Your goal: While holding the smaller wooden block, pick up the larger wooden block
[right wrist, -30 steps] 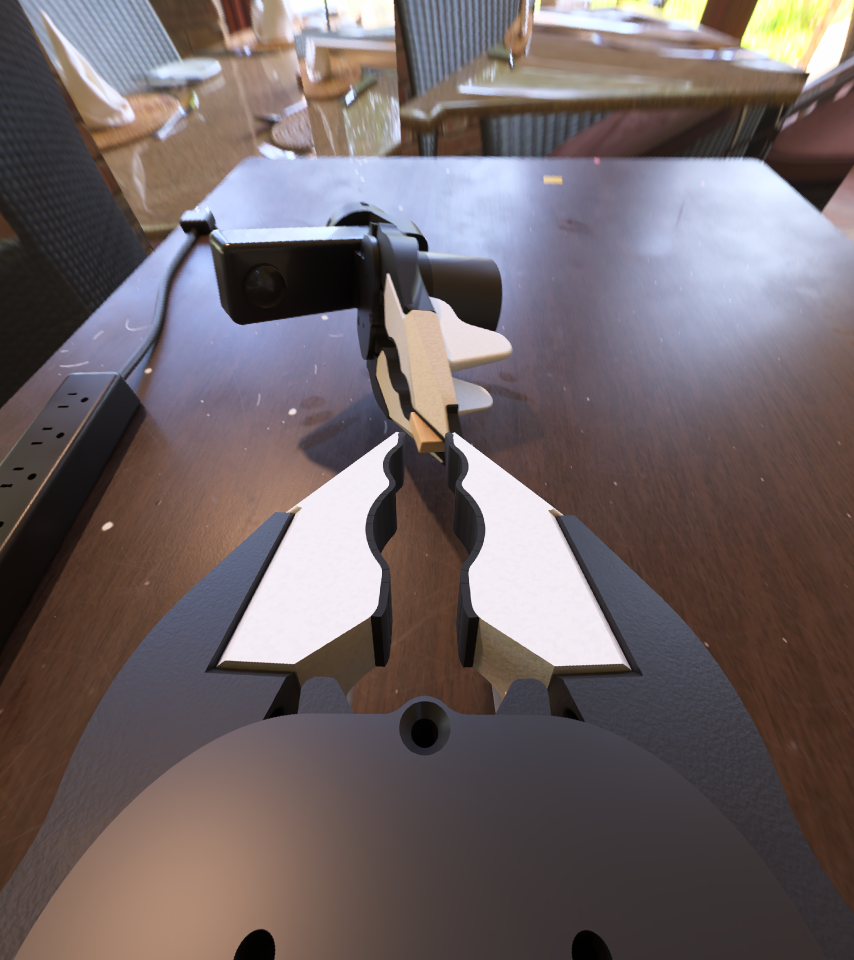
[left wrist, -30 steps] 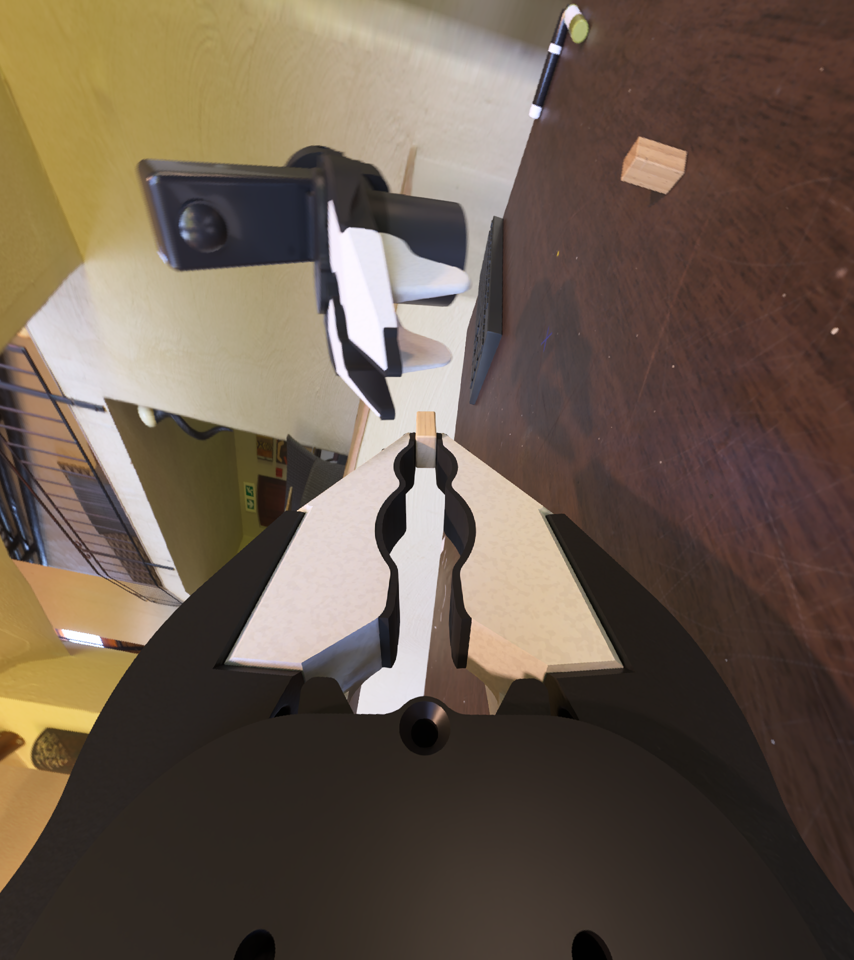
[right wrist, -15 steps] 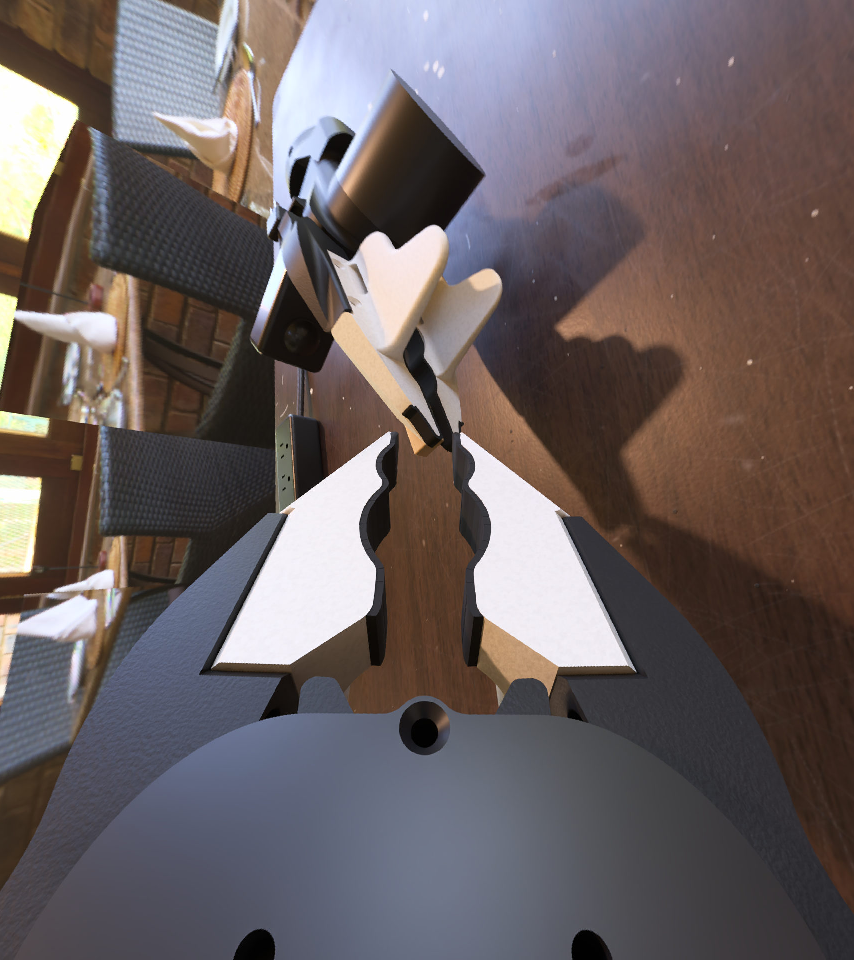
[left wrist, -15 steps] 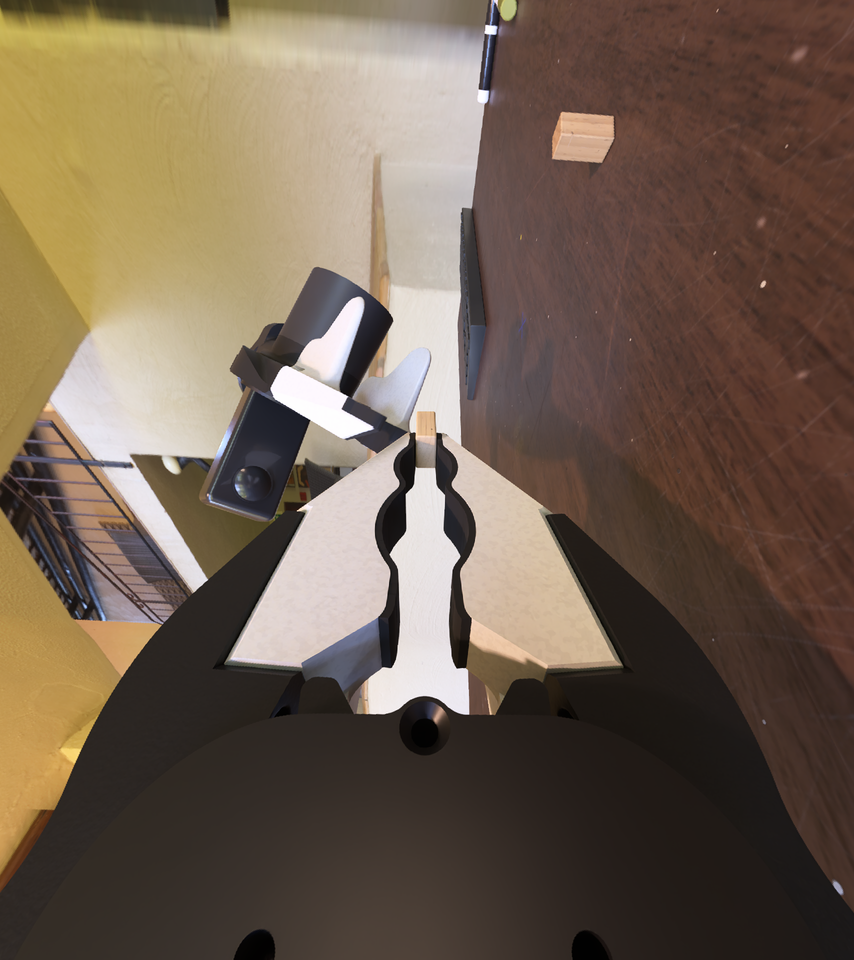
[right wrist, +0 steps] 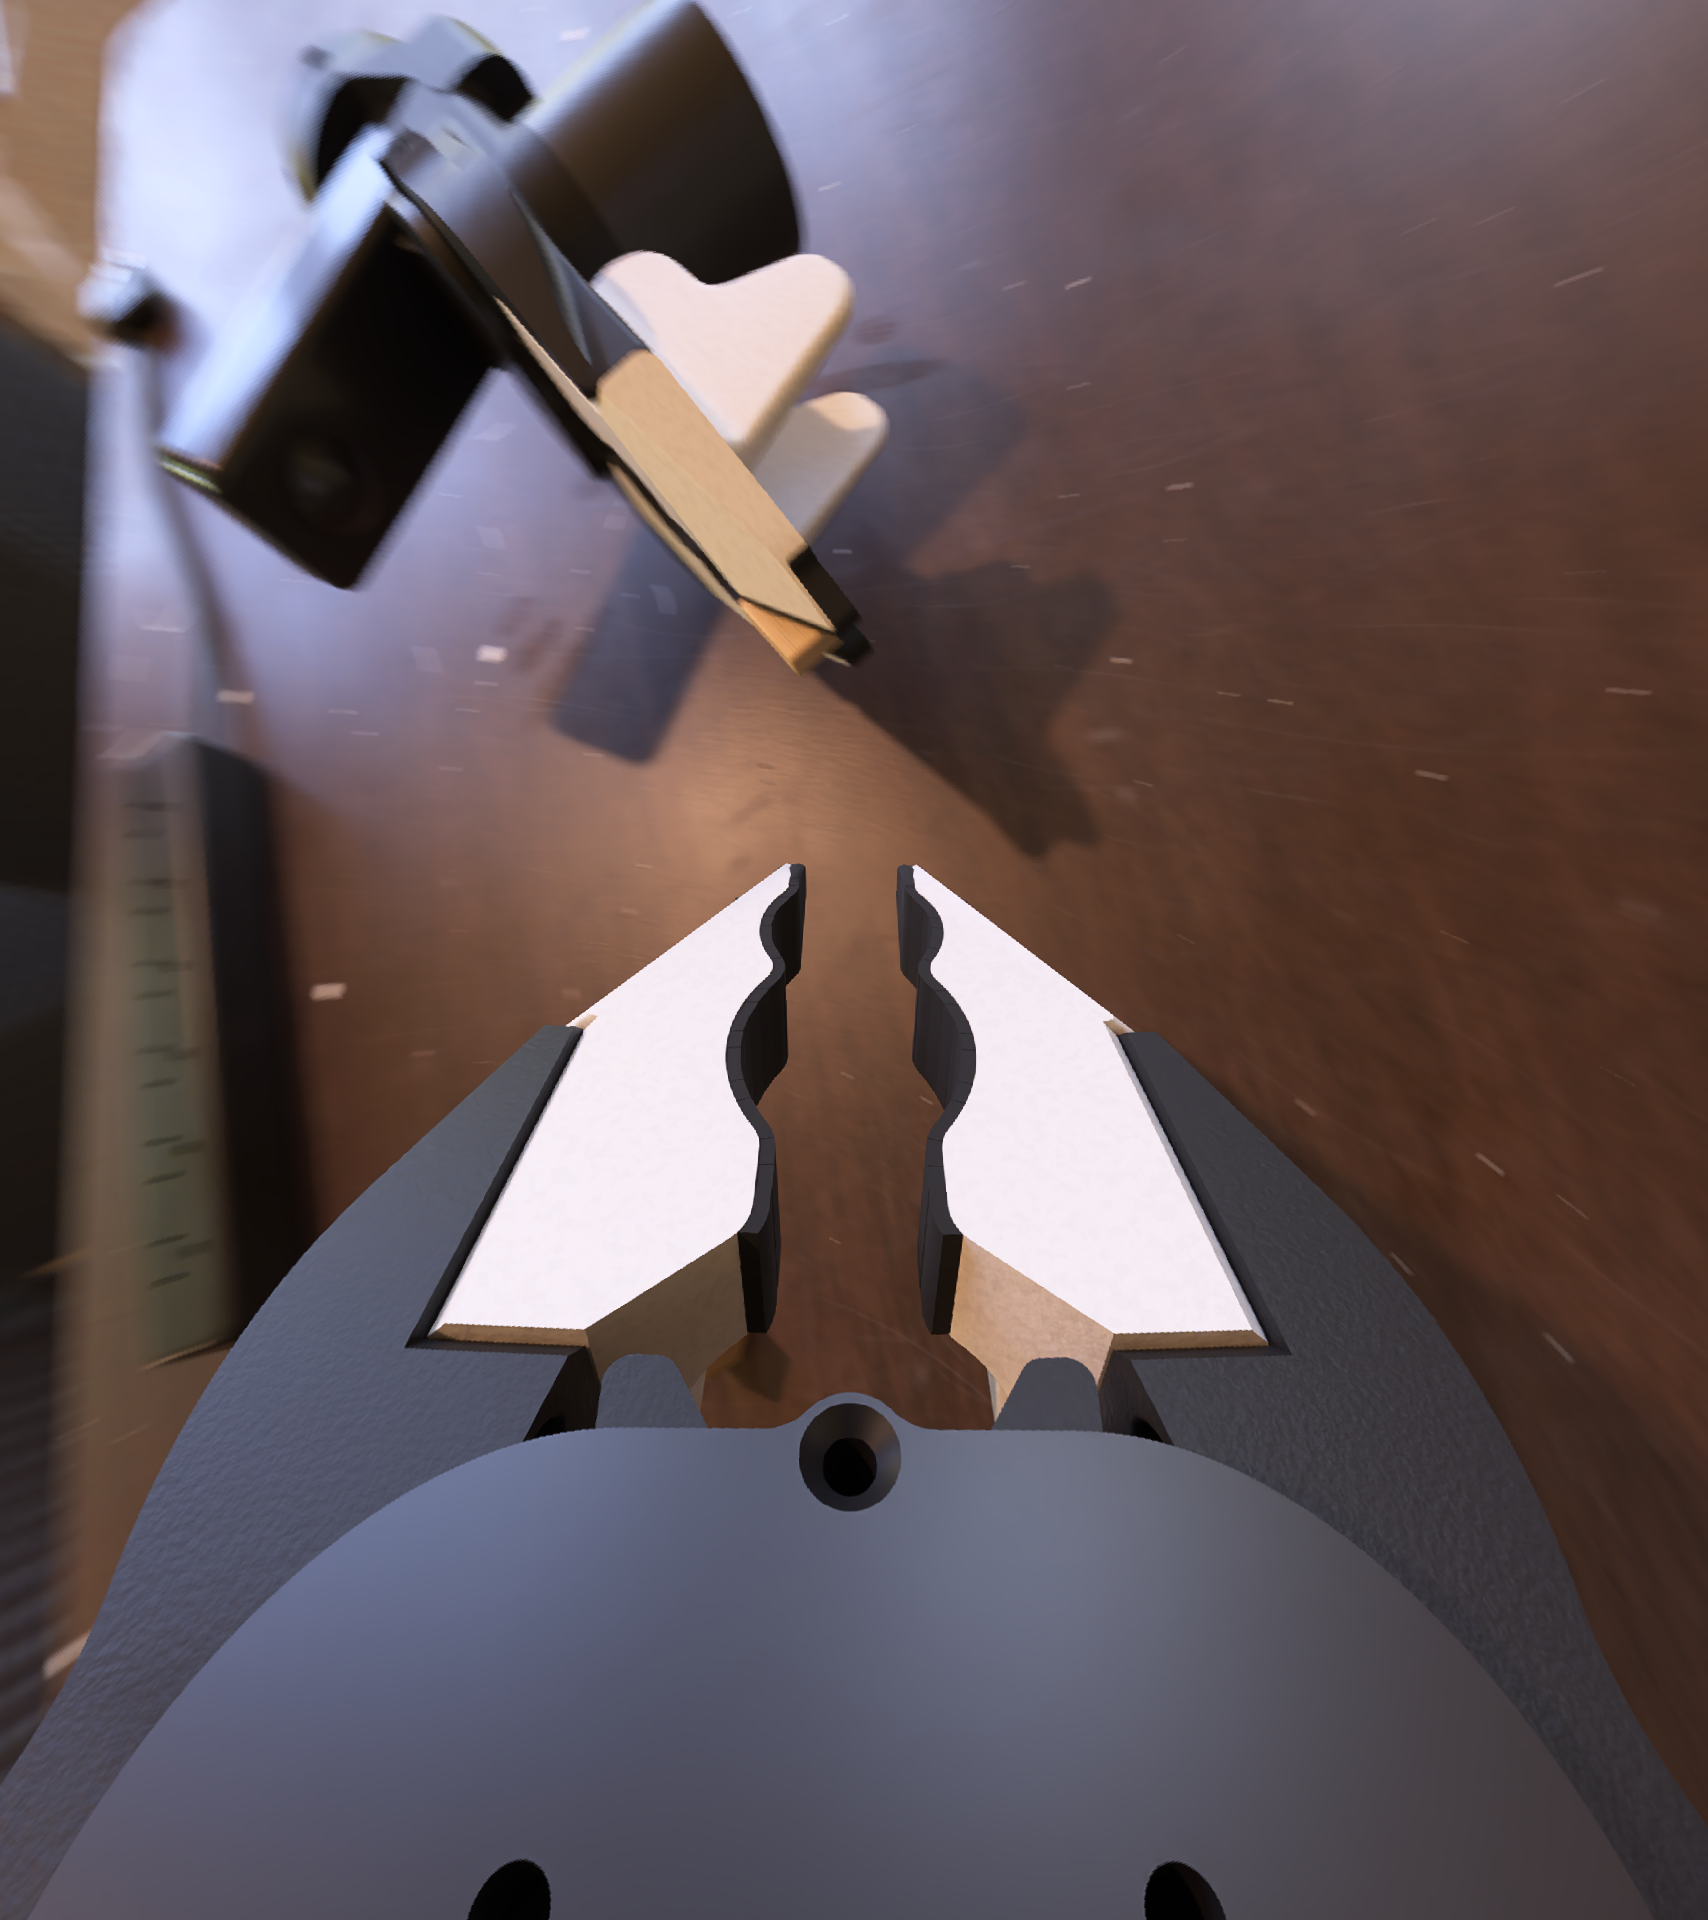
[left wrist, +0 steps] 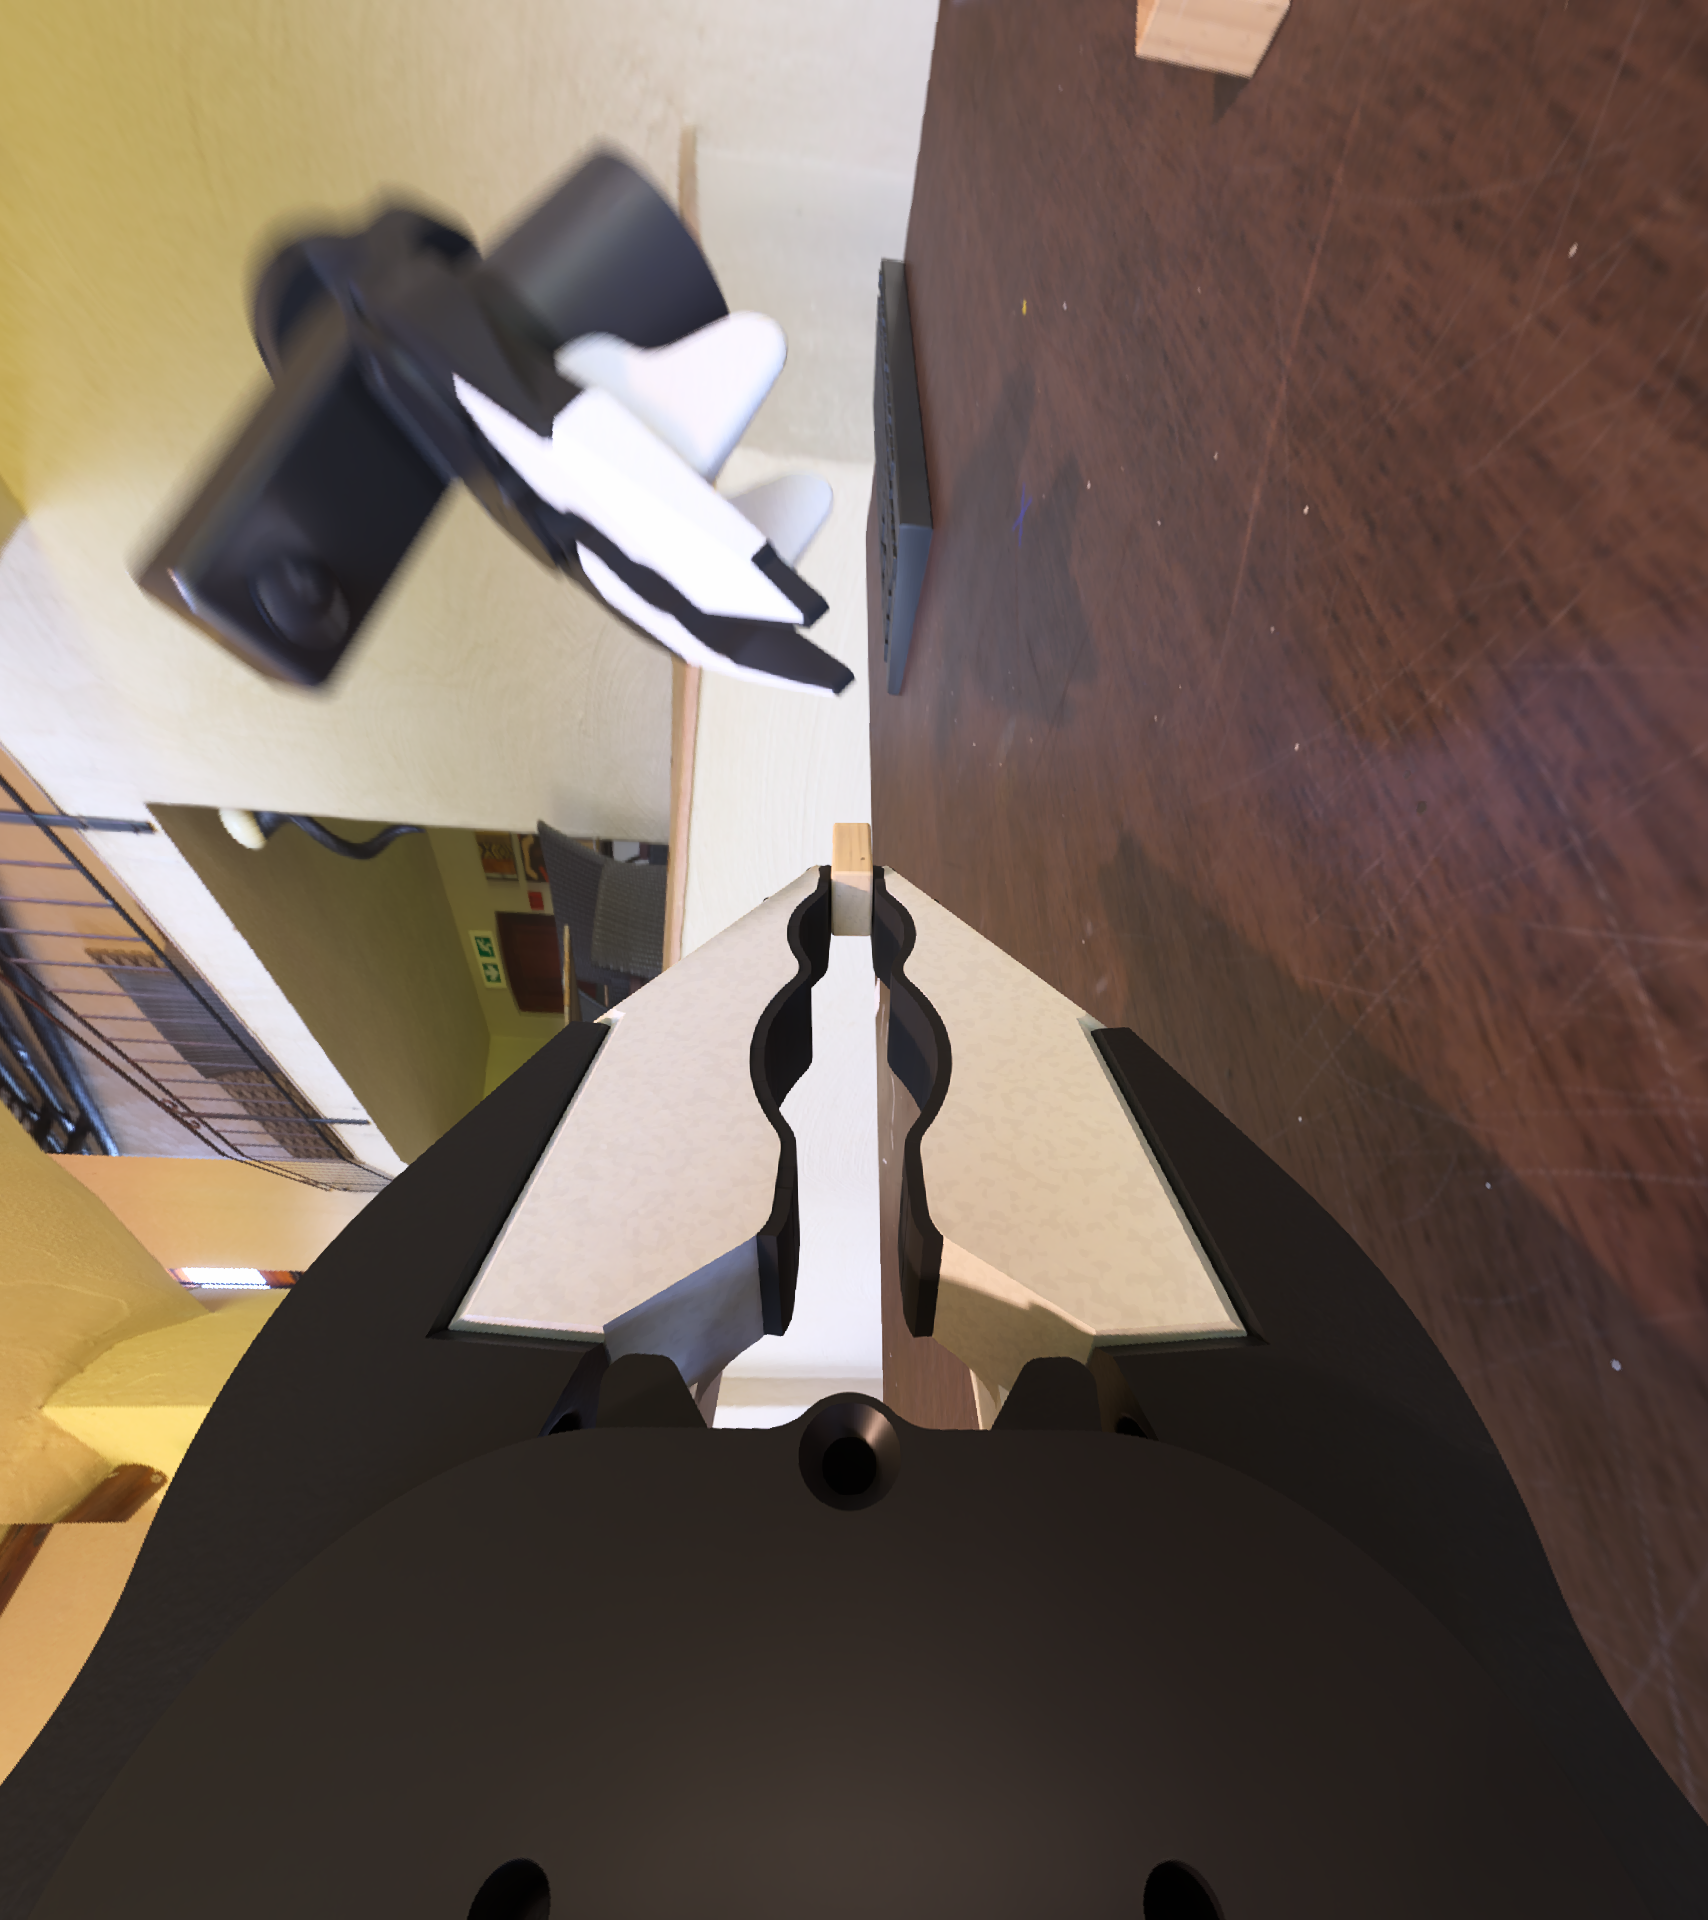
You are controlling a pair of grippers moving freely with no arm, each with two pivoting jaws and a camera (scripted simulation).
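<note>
My left gripper (left wrist: pixel 852 896) is shut on the smaller wooden block (left wrist: pixel 852 847), a thin pale piece whose end sticks out past the fingertips. It is held in the air beside the dark wooden table (left wrist: pixel 1452 727). The larger wooden block (left wrist: pixel 1208 36) lies on the table at the top edge, cut off by the frame. My right gripper (right wrist: pixel 850 883) is open and empty above the table (right wrist: pixel 1349 520). It faces the left gripper (right wrist: pixel 819 629), with the smaller block (right wrist: pixel 796 649) in its tips a short way ahead. The right gripper (left wrist: pixel 814 644) also shows in the left wrist view, blurred.
A black power strip (left wrist: pixel 900 478) lies along the table's edge; it shows blurred at the left of the right wrist view (right wrist: pixel 175 1039). Beyond the table edge are yellow walls and a railing (left wrist: pixel 50 987).
Both views have shifted and the right wrist view is now blurred. The two grippers have drawn apart. The larger block has slid to the top edge of the left wrist view. The left grip is unchanged.
</note>
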